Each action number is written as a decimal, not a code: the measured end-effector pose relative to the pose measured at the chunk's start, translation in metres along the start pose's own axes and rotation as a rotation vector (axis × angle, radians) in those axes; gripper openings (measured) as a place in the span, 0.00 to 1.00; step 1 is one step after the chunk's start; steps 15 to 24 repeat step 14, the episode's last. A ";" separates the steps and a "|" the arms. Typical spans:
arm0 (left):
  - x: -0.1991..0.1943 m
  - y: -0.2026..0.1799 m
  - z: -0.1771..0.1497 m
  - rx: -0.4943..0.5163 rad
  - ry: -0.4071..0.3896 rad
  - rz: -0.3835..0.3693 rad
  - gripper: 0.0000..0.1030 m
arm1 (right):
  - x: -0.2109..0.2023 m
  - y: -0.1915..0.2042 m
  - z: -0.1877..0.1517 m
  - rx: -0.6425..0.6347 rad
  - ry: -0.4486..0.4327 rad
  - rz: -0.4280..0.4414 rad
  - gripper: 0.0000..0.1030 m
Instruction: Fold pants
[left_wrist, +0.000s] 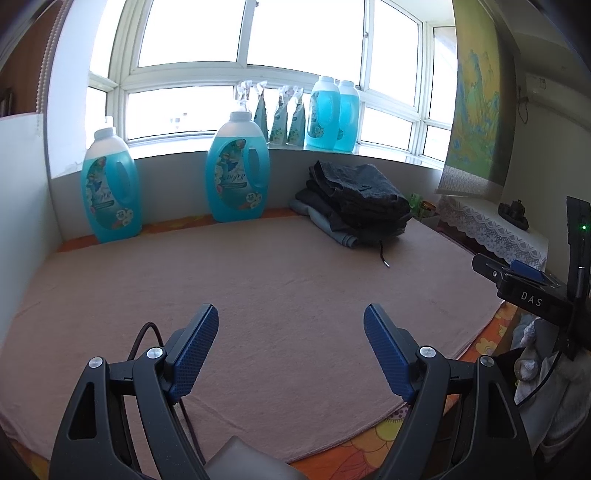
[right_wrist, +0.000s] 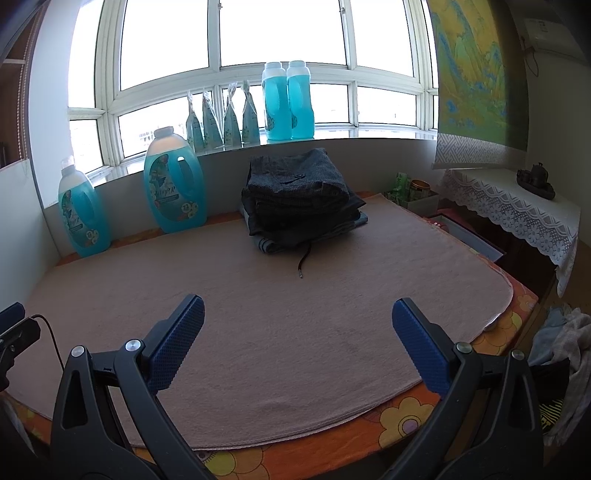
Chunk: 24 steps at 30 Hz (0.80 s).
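Note:
A stack of folded dark pants lies at the far side of the pink towel, by the wall under the window; it also shows in the right wrist view. A drawstring hangs out of the stack onto the pink towel. My left gripper is open and empty, held above the near part of the towel. My right gripper is open and empty, also above the near part. The right gripper's body shows at the right edge of the left wrist view.
Two large blue detergent bottles stand on the table at the back left. Two more bottles and several pouches stand on the windowsill. A lace-covered side table and a heap of clothes are at the right.

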<state>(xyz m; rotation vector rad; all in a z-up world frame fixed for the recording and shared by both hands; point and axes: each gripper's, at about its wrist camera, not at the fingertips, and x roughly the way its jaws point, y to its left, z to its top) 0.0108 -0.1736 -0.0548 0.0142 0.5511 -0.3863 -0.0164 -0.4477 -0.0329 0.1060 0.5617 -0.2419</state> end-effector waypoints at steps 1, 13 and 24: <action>0.000 0.000 0.000 -0.001 0.002 0.001 0.79 | 0.000 0.001 0.000 -0.001 0.000 0.000 1.00; 0.002 0.001 -0.003 0.005 0.002 0.017 0.79 | 0.005 0.003 -0.005 -0.001 0.008 0.008 1.00; 0.002 0.002 -0.003 0.002 0.003 0.021 0.79 | 0.007 0.003 -0.005 -0.002 0.008 0.012 1.00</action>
